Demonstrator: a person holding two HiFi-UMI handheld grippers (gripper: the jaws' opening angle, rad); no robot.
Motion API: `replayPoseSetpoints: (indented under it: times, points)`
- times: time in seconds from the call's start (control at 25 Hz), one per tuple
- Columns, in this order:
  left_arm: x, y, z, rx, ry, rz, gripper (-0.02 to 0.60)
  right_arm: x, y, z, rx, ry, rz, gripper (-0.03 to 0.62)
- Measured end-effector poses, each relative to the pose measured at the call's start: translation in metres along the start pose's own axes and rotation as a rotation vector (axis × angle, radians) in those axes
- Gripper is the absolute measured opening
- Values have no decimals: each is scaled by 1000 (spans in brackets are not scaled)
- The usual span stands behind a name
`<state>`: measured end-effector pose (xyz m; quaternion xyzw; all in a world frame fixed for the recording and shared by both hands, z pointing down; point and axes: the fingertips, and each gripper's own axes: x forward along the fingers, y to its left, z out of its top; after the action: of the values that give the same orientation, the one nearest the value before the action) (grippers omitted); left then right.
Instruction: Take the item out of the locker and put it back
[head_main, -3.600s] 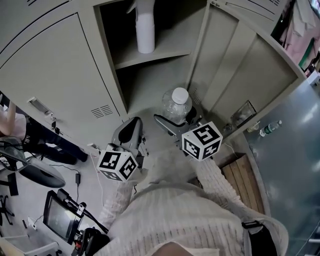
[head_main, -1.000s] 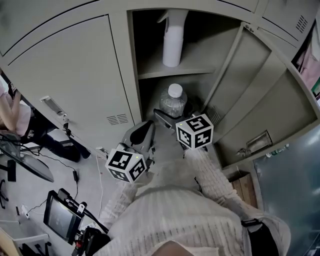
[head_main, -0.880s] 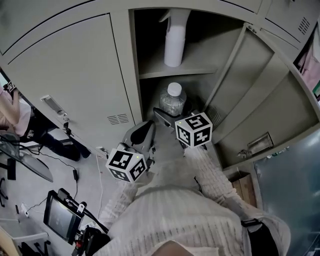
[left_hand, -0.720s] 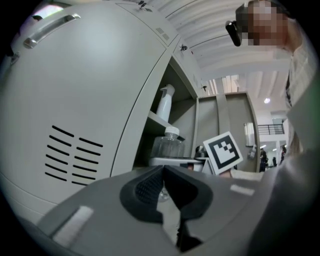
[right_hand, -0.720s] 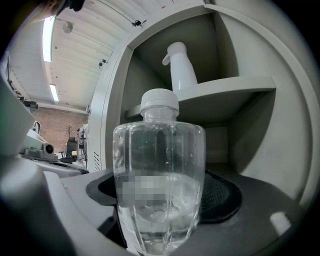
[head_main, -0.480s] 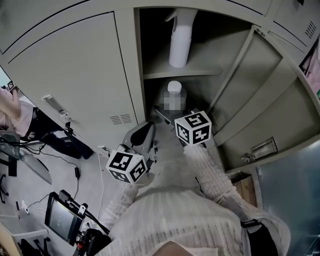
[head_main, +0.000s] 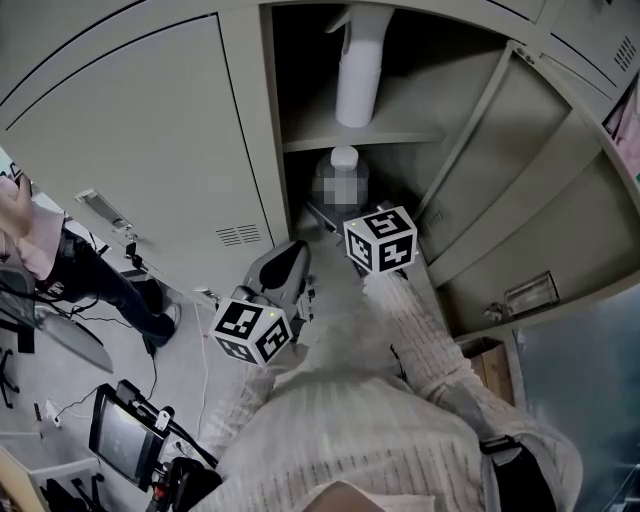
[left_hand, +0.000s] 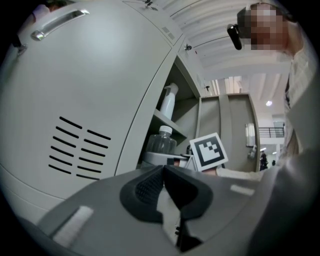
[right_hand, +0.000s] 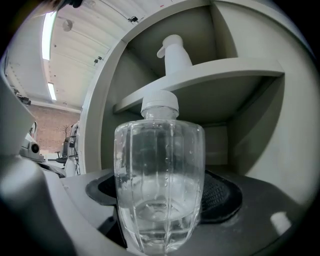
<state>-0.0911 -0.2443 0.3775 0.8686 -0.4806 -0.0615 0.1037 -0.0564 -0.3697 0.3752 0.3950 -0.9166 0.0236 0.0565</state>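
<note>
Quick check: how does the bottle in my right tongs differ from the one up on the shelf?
The water bottle is clear and ribbed with a screw cap; the spray bottle is opaque white with a trigger head. The water bottle is clamped in the right tongs below the shelf; the spray bottle stands free on it. Both are upright.

Clear bottle (right_hand: 159, 185) w/ white cap (right_hand: 160, 102); locker (head_main: 150, 130) beige (spray bottle (head_main: 358, 75) white, too).
</note>
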Motion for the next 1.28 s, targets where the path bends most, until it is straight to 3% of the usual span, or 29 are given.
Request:
replayPoseSetpoints:
  times: [0.32,0.76,0.96,1.28]
  points:
    - [1,1,3,3,-8,-18,8,22,-16,0,-6,45,-19,449]
    - [10,-3,-1,7,9,-48,8,54,-37,4,-1,27,-52,449]
    - [13,-1,-2,52,26,-41,8,66,-44,5,-2,29,-50,448]
    - [12,2,0,56,25,-28,8,85,-56,7,-2,41,-59,448]
